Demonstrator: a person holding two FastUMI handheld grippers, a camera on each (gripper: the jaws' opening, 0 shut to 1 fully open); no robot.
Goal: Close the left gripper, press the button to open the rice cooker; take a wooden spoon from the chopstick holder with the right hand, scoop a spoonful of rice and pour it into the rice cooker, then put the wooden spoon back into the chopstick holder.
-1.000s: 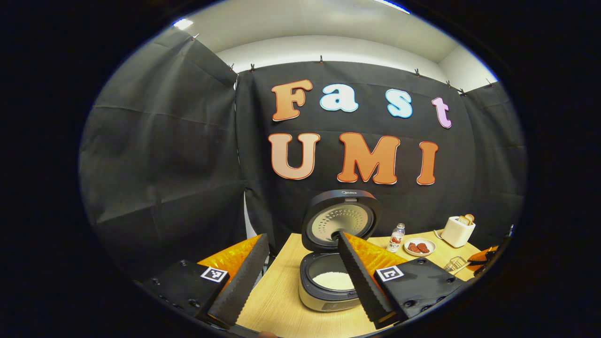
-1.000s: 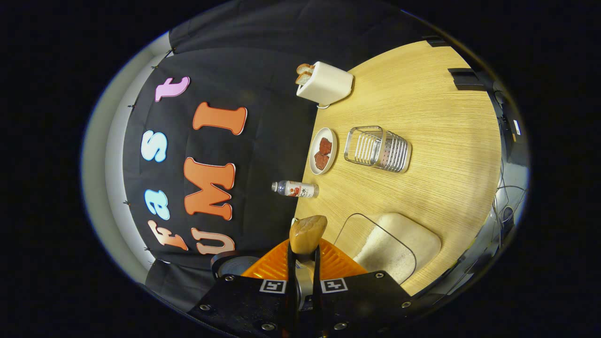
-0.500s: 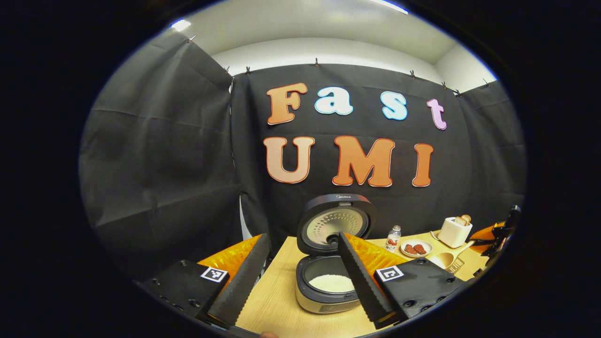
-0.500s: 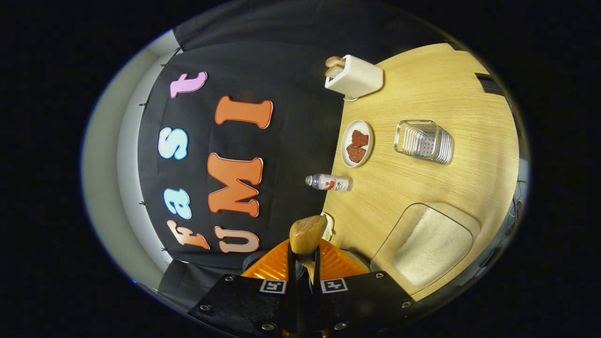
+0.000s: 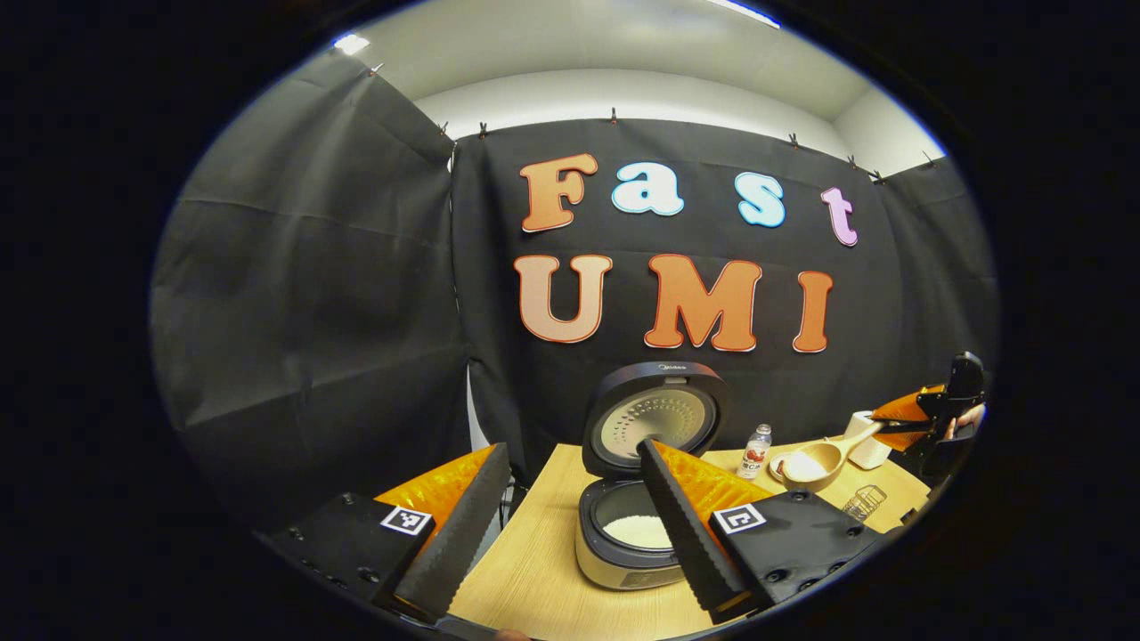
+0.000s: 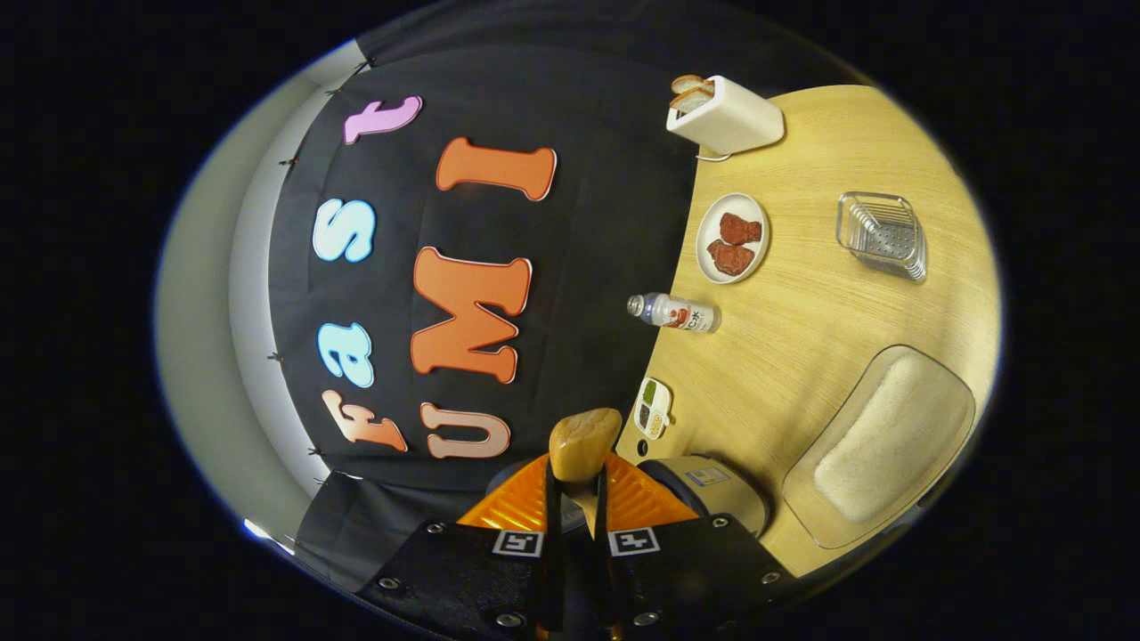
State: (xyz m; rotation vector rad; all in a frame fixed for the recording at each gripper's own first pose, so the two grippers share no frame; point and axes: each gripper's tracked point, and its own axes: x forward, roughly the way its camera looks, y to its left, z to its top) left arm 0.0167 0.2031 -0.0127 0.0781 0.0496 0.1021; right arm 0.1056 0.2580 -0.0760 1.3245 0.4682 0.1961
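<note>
Cooker (image 5: pixel 634 534) stands lid-up at lower centre of the left gripper view, between the spread fingers of the left gripper (image 5: pixel 570 525). At right, the right gripper (image 5: pixel 899 425) pinches the spoon (image 5: pixel 824 457), its bowl heaped with rice, above the table (image 5: pixel 534 579).

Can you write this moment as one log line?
right claw: shut on wooden spoon | spoon: rice inside, above table | rice cooker: open | left claw: open

Black cloth wall (image 5: pixel 312 294) hangs pinned in creased panels on the left, far and right sides. Pale wall and white ceiling (image 5: pixel 623 44) above it, ceiling light at left. Light wood-grain table (image 6: pixel 802 338) below.
</note>
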